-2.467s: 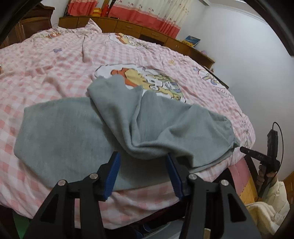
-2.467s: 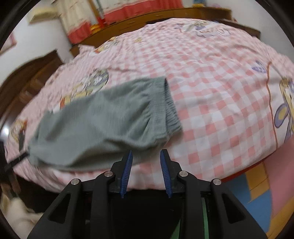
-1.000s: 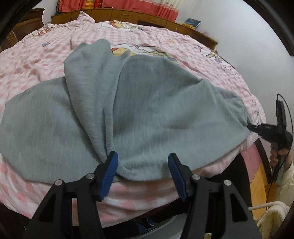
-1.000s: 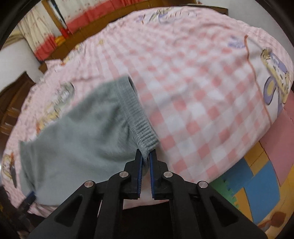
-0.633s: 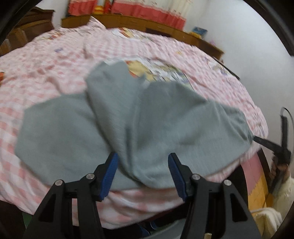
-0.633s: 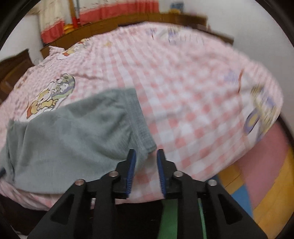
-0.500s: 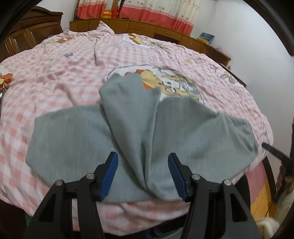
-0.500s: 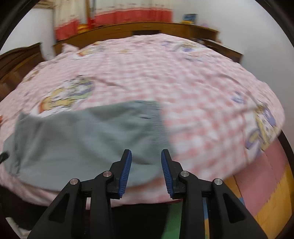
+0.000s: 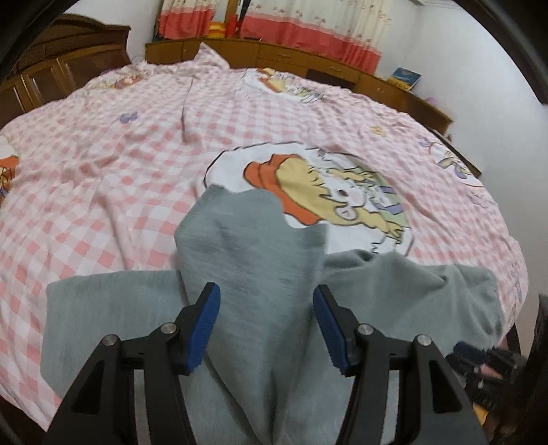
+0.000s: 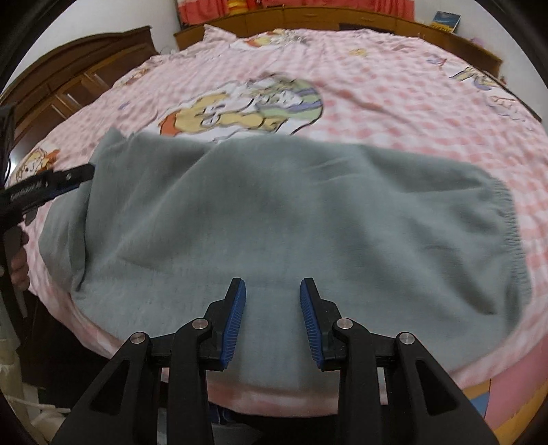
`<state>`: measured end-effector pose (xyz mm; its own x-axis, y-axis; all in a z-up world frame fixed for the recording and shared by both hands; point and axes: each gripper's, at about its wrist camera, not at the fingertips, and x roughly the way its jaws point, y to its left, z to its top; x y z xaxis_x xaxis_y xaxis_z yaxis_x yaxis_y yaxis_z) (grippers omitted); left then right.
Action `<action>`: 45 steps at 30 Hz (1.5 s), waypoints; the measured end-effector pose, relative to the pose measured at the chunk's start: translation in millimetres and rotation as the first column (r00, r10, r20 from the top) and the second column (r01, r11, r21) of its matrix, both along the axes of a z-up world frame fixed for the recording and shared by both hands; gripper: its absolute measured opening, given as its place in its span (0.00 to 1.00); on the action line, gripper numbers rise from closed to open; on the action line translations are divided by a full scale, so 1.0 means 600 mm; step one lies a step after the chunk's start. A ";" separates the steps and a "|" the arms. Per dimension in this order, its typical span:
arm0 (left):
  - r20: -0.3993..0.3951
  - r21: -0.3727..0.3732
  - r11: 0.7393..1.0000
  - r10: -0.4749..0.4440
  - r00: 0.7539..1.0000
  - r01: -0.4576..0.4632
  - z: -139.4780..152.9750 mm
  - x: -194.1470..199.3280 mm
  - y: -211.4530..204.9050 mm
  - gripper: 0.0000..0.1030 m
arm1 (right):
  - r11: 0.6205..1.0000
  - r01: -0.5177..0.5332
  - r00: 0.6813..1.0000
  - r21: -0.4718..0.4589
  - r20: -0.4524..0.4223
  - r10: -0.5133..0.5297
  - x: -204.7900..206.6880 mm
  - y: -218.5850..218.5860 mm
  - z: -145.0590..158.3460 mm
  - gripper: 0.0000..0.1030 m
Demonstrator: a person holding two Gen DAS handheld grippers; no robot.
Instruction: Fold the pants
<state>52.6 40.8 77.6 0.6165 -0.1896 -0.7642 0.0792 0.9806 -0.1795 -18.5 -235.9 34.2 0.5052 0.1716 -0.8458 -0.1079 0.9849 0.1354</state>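
Observation:
Grey pants (image 9: 260,260) lie on the pink checked bedsheet (image 9: 102,164) near the bed's front edge. One leg is folded up and back over the other, its end by the cartoon print. My left gripper (image 9: 267,318) is open and empty, just above the folded leg. In the right wrist view the pants (image 10: 274,212) spread wide, the elastic waistband (image 10: 513,219) at the right. My right gripper (image 10: 273,304) is open and empty above the pants' near edge. The left gripper (image 10: 51,185) shows at the far left there.
A large cartoon print (image 9: 328,195) lies on the sheet beyond the pants. Wooden cabinets (image 9: 308,61) and red-trimmed curtains (image 9: 308,20) run along the back wall. A dark wooden headboard (image 10: 85,68) stands at the left. The bed edge drops off just below the grippers.
The right gripper let go of the waistband, opened and swung over the middle of the pants. The left gripper stayed open and moved forward over the folded leg.

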 end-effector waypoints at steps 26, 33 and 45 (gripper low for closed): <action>-0.024 -0.088 0.973 0.210 0.977 -0.211 -0.034 -0.108 0.196 0.43 | 0.995 -0.006 1.000 0.100 0.014 0.004 0.006 0.034 -0.038 0.95; -0.012 -0.144 0.974 0.174 0.985 -0.174 -0.001 -0.099 0.154 0.71 | 0.995 -0.003 1.000 0.099 0.027 0.000 0.004 0.038 -0.038 0.95; -0.087 0.050 0.962 0.270 0.959 -0.267 -0.033 -0.009 0.058 0.46 | 0.988 -0.018 0.998 0.153 0.059 0.009 -0.005 0.023 -0.038 0.95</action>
